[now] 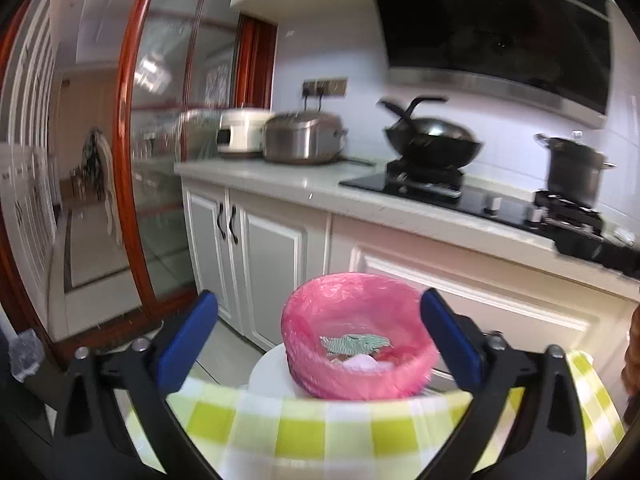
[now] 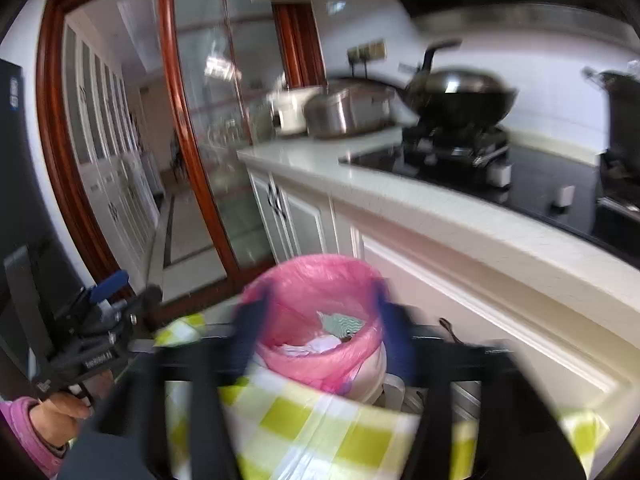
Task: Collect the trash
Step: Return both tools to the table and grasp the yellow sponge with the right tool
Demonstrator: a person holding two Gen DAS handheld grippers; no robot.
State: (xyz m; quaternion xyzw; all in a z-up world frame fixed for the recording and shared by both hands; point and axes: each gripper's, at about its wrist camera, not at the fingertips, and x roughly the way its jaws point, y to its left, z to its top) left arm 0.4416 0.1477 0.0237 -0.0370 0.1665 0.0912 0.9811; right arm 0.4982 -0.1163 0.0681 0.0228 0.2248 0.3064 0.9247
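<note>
Both our left gripper (image 1: 320,332) and right gripper (image 2: 320,320) hang with jaws open and empty above the pink-lined bin (image 1: 356,340), scraps already inside. Next, we judge, we fetch more trash.

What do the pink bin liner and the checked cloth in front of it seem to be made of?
The pink bin liner looks like thin plastic film: crinkled, slightly glossy, folded over the rim. The yellow-green and white checked cloth may be wipe-clean vinyl or coated fabric, judging by its smooth sheen; blur leaves that open.
</note>
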